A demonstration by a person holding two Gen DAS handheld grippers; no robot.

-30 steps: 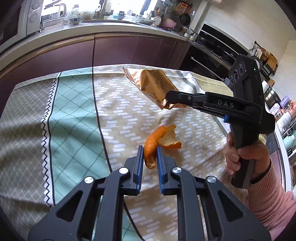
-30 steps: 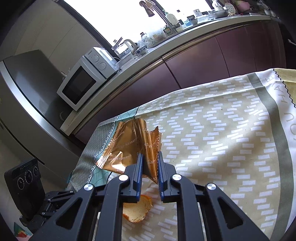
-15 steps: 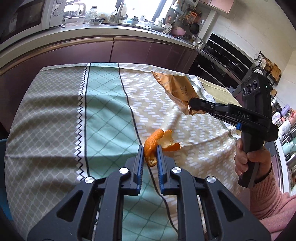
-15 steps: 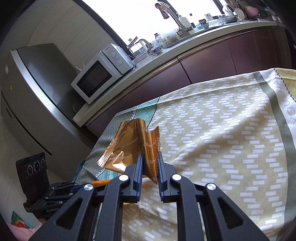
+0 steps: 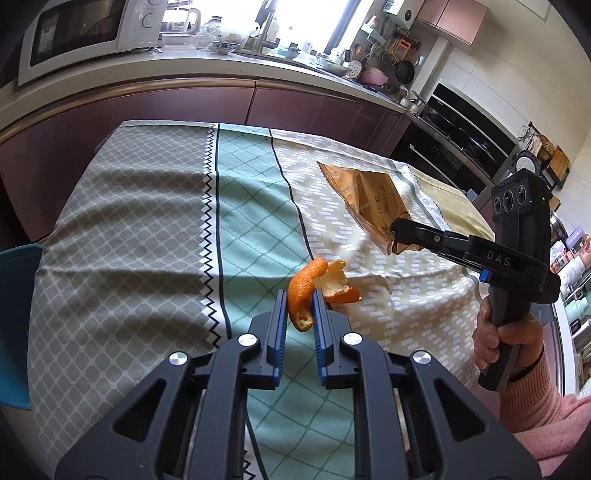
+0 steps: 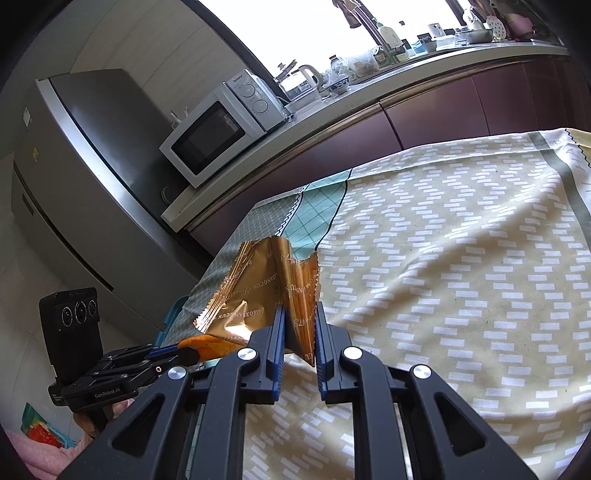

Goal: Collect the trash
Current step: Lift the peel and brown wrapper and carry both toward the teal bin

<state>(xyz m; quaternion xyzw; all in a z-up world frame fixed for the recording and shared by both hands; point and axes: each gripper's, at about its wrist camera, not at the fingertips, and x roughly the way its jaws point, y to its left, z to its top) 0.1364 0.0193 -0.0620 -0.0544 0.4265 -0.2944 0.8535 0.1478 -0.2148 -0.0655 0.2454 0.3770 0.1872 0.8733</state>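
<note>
left gripper (image 5: 300,314) pinches a curled orange peel (image 5: 308,291); right gripper (image 6: 298,325) pinches a crinkly gold foil wrapper (image 6: 258,295) at its 2 o'clock. both grips look thin, so either could slip onto the patterned tablecloth (image 5: 147,229).

A patterned tablecloth (image 5: 147,236) covers the table. At ten o'clock in the left wrist view a white microwave (image 5: 85,33) sits on the counter (image 5: 207,68); a kettle (image 6: 304,79) stands beside it. A steel fridge (image 6: 85,177) fills nine o'clock in the right view.

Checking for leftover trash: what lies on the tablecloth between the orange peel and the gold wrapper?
Nothing: in the left wrist view, only bare tablecloth shows between the orange peel and the gold wrapper.
</note>
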